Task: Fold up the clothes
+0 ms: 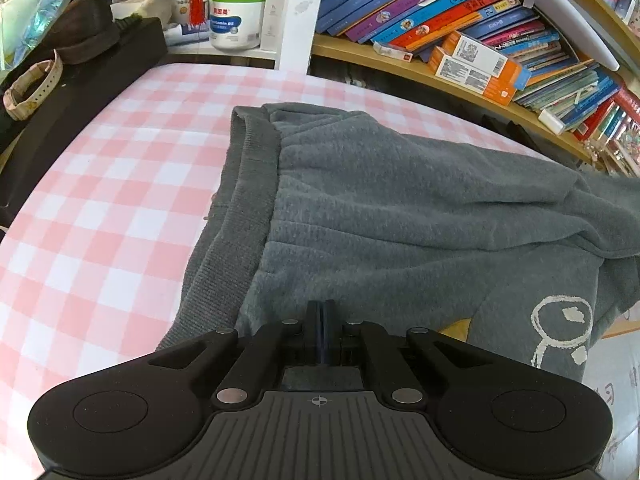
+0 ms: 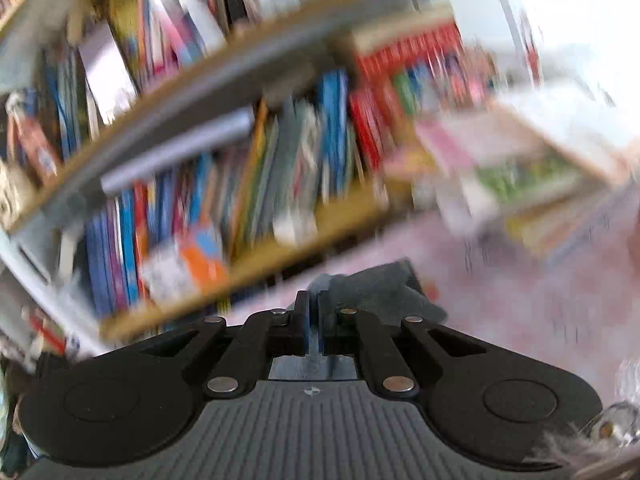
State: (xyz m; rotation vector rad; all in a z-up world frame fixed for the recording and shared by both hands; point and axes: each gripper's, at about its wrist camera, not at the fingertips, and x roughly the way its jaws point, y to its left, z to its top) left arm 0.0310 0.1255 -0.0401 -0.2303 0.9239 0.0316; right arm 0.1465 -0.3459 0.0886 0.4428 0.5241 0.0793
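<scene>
A grey fleece garment [image 1: 400, 208] with a ribbed hem and a white line drawing lies on the pink-and-white checked tablecloth [image 1: 112, 200]. My left gripper [image 1: 324, 308] is shut, with its tips pinched into the near edge of the cloth. The garment's right side rises in a fold toward the right edge of the view. The right wrist view is blurred. In it my right gripper [image 2: 314, 300] is shut on a corner of the grey garment [image 2: 380, 288], held up above the pink cloth [image 2: 520, 300].
Wooden bookshelves [image 1: 460, 84] packed with colourful books run along the far right of the table. A white tub [image 1: 236, 20], pen holders and a white post [image 1: 300, 12] stand at the back. A dark box [image 1: 80, 92] with a wristband lies at the left.
</scene>
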